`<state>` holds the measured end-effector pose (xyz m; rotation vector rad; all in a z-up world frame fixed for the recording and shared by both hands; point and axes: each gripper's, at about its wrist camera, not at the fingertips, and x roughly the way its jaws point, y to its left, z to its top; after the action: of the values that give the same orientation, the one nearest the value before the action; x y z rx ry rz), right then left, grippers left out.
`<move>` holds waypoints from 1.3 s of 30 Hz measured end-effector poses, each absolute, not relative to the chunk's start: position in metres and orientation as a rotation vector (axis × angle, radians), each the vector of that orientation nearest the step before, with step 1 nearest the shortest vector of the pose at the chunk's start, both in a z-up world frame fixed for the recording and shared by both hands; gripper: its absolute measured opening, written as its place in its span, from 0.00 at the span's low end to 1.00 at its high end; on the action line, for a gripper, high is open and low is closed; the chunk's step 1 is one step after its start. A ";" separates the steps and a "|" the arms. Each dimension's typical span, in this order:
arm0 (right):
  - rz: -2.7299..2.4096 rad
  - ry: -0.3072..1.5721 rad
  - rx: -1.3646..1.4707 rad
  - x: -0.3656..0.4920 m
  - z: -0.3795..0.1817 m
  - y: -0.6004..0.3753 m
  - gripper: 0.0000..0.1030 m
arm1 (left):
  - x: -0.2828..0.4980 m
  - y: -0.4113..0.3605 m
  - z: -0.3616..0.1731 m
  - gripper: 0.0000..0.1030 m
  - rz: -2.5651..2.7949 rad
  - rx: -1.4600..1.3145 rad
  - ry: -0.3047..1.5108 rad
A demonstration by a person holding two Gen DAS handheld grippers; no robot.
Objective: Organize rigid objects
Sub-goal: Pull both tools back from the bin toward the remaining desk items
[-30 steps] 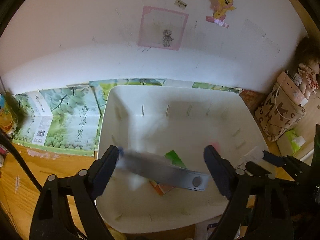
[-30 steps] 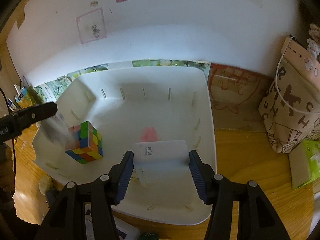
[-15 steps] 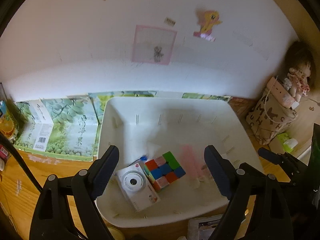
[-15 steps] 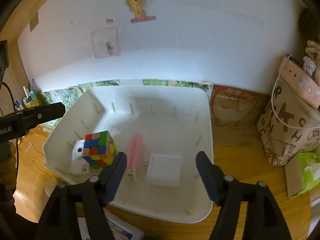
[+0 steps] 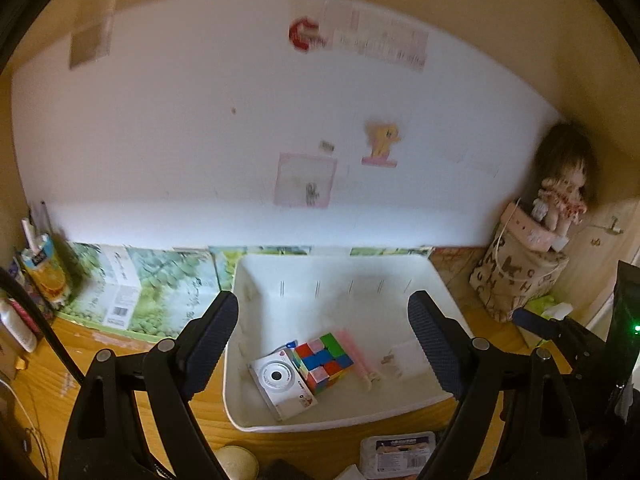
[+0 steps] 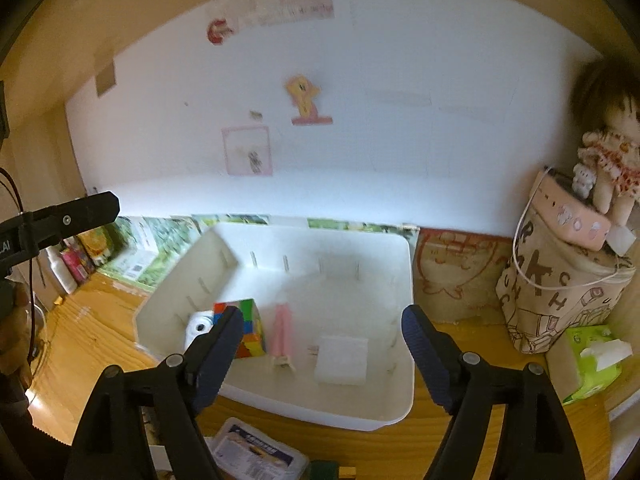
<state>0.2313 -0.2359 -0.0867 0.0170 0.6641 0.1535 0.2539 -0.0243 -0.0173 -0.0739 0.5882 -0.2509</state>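
A white plastic bin (image 5: 332, 272) (image 6: 402, 364) sits on the wooden desk against the wall. Inside lie a white toy camera (image 5: 282, 380) (image 6: 197, 326), a colourful puzzle cube (image 5: 323, 362) (image 6: 253, 334), a pink stick-like item (image 5: 356, 358) (image 6: 282, 330) and a white flat box (image 5: 406, 362) (image 6: 342, 360). My left gripper (image 5: 324, 340) is open and empty, raised above and in front of the bin. My right gripper (image 6: 322, 354) is open and empty, also raised in front of the bin.
Green fruit cartons (image 5: 140, 288) lean on the wall left of the bin. A lettered bag (image 6: 560, 292) with a doll (image 6: 608, 152) stands at the right, beside a green tissue pack (image 6: 592, 364). A small packet (image 6: 260, 454) lies at the desk's front edge.
Both grippers have let go of their items into the bin and pulled back and up. The camera and white box now lie in the bin.
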 end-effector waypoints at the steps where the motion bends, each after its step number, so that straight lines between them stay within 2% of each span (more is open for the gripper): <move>1: 0.156 0.657 0.017 0.228 -0.084 -0.235 0.79 | 0.249 -0.024 -0.014 0.86 -0.245 -0.074 0.579; 10: 0.197 0.581 0.029 0.188 -0.059 -0.231 0.81 | 0.197 -0.013 0.012 0.86 -0.188 -0.055 0.530; 19: 0.238 0.585 0.039 0.148 -0.058 -0.234 0.81 | 0.149 -0.004 0.006 0.87 -0.131 -0.102 0.555; 31: 0.252 0.640 0.058 0.112 -0.072 -0.238 0.81 | 0.098 0.008 -0.018 0.87 0.003 -0.150 0.668; 39: 0.309 0.765 0.099 0.098 -0.100 -0.232 0.81 | 0.079 0.020 -0.041 0.88 0.122 -0.159 0.769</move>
<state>0.0984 -0.2318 -0.0996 0.0989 0.7655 0.3092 0.0786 0.0196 -0.0413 -0.1588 0.7694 0.1216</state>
